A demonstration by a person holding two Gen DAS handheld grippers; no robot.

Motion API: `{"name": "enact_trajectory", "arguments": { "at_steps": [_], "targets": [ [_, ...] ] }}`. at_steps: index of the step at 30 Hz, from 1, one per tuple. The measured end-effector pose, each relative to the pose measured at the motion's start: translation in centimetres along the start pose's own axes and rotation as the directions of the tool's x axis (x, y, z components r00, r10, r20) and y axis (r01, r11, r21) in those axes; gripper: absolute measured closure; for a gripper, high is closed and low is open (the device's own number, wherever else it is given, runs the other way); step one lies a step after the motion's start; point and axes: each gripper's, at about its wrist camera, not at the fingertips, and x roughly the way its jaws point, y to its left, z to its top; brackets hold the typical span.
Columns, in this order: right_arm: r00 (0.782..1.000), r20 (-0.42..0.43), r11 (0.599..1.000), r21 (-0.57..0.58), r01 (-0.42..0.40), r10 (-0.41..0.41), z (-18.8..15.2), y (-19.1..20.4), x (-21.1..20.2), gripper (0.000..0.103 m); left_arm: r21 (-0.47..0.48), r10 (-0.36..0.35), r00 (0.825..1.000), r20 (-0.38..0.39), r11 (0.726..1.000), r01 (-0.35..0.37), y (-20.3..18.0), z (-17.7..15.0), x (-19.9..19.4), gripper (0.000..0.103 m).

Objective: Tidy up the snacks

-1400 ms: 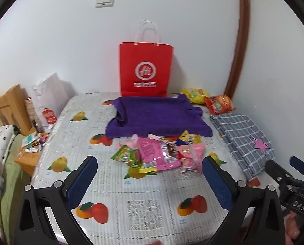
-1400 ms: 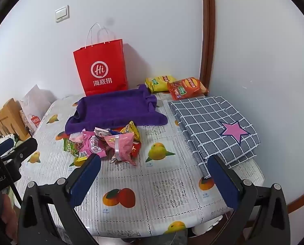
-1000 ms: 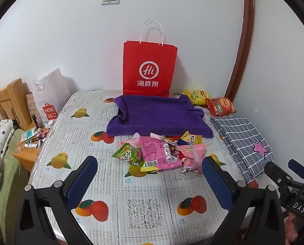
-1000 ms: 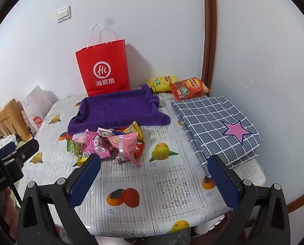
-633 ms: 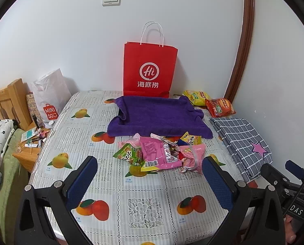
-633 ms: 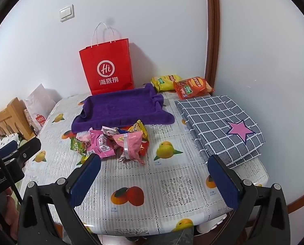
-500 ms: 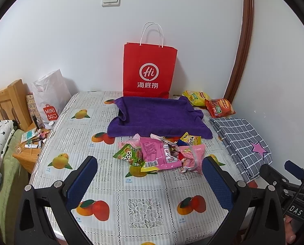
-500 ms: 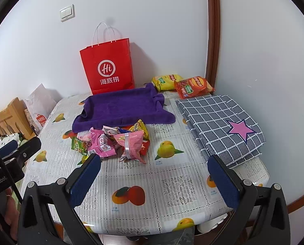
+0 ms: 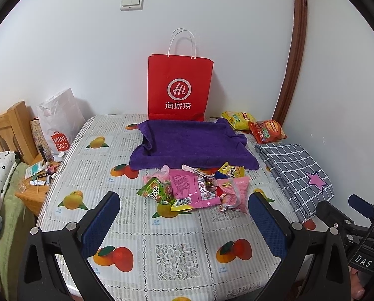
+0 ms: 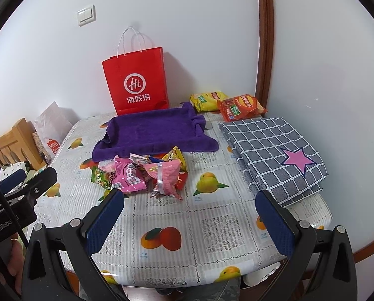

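A purple towel (image 9: 194, 145), folded up at its edges like a tray, lies empty on a fruit-print table (image 9: 176, 250); a red paper bag (image 9: 179, 85) stands behind it. The snack pile (image 9: 197, 188) sits just in front of the towel. The left gripper (image 9: 184, 223) and right gripper (image 10: 189, 220) hover over the near edge, fingers spread wide, holding nothing. Only the left view shows a cluttered wooden nightstand (image 9: 33, 188).

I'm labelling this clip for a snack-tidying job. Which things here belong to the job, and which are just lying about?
Belong to the job:
- snack pile
- purple towel tray
- yellow chip bag
- red chip bag
- left tool, right tool, both open

Lying about:
- red paper bag
- checked cloth
- white Miniso bag
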Motion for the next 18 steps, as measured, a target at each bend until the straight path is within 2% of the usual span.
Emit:
{"name": "enact_trajectory", "arguments": {
  "at_steps": [18],
  "targets": [
    [1.000, 0.014, 1.000, -0.008, -0.012, 0.012, 0.14, 0.33, -0.66, 0.000, -0.003, -0.009, 1.000, 0.003, 1.000, 0.009, 0.21, -0.08, -0.19, 0.000]
  ]
}}
